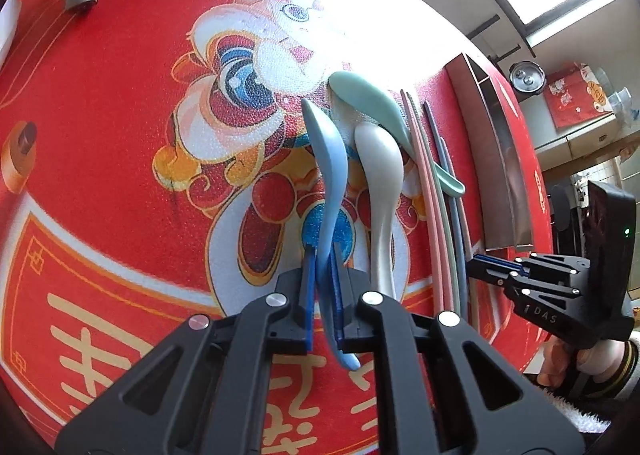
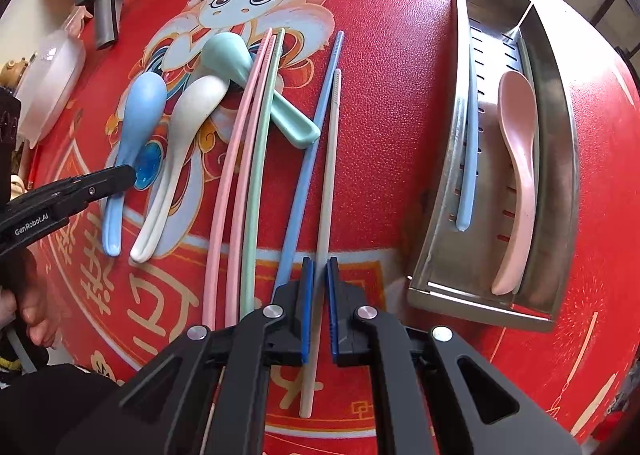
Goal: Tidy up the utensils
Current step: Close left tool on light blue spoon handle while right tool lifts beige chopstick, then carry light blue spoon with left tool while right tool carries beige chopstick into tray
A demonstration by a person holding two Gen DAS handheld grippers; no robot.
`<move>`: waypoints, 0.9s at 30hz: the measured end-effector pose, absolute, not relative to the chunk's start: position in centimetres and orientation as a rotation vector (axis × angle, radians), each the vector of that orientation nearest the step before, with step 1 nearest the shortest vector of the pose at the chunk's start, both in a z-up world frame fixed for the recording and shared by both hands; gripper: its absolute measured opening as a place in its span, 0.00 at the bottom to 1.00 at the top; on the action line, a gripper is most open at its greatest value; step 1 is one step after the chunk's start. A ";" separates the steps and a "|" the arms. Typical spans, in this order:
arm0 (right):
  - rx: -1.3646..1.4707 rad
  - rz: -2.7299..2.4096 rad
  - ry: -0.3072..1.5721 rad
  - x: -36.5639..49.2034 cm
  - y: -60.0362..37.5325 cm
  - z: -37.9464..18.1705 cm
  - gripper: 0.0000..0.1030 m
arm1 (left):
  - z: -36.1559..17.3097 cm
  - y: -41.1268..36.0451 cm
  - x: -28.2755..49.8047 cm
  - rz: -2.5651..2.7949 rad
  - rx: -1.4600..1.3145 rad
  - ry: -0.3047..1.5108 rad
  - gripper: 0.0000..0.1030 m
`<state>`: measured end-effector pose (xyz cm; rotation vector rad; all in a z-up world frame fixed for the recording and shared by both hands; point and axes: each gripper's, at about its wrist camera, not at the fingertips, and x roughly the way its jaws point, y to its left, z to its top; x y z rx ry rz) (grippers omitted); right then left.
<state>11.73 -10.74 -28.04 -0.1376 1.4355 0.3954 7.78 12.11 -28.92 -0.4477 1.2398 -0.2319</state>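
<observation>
One pink spoon [image 2: 516, 159] in tray [image 2: 560, 103]

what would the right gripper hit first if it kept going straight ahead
Probably nothing new: the right gripper already straddles the beige chopstick, and its line follows that chopstick along the red mat.

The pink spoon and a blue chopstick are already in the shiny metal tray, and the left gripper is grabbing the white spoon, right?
Not quite. The left gripper is closed around the handle of the light blue plastic spoon, not the white spoon lying beside it; the left wrist view shows this. The rest is right: the pink plastic spoon and a blue chopstick lie in the shiny metal tray.
</observation>
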 end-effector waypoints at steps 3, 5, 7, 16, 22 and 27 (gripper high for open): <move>-0.121 0.385 1.416 11.4 -11.3 -27.4 0.06 | -28.4 12.3 7.4 -0.227 -0.425 1.234 0.11; -0.094 0.377 1.397 11.6 -11.9 -26.7 0.06 | -27.9 12.3 7.1 -0.229 -0.420 1.223 0.11; -0.075 0.372 1.390 11.6 -12.4 -26.3 0.06 | -27.4 12.3 7.0 -0.232 -0.407 1.213 0.11; -0.027 0.376 1.368 11.7 -13.3 -25.3 0.06 | -25.9 11.9 7.0 -0.244 -0.384 1.196 0.11; 0.036 0.379 1.347 12.1 -13.6 -24.7 0.06 | -25.0 11.2 7.5 -0.265 -0.375 1.183 0.11; 0.064 0.379 1.317 12.6 -13.9 -23.8 0.06 | -23.8 10.3 7.9 -0.292 -0.360 1.170 0.11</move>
